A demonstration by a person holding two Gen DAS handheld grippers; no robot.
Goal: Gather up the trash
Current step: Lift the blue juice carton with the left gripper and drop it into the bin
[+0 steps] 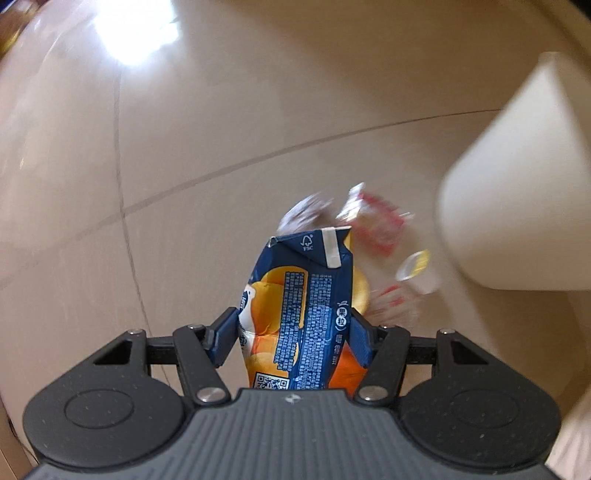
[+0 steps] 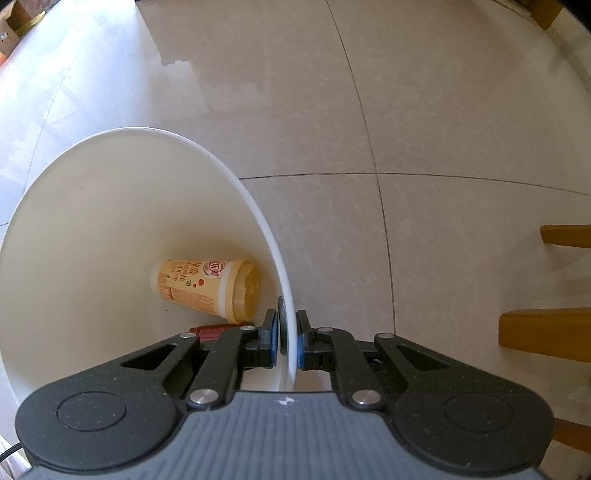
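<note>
My left gripper (image 1: 293,332) is shut on a crumpled blue and orange juice carton (image 1: 306,306), held above the tiled floor. Blurred trash lies on the floor beyond it: a red and white wrapper (image 1: 376,221), a clear plastic cup (image 1: 417,269) and a pale crumpled piece (image 1: 303,210). The white bin (image 1: 513,192) shows at the right of the left wrist view. My right gripper (image 2: 287,341) is shut on the white bin's rim (image 2: 291,332), one finger inside, one outside. Inside the bin (image 2: 92,240) lie an orange paper cup (image 2: 207,288) and a dark red item (image 2: 210,332), partly hidden by the gripper.
Beige floor tiles (image 2: 369,110) with dark grout lines spread all around. Wooden furniture legs (image 2: 546,328) stand at the right of the right wrist view. A bright glare (image 1: 136,26) lies on the floor at the top left of the left wrist view.
</note>
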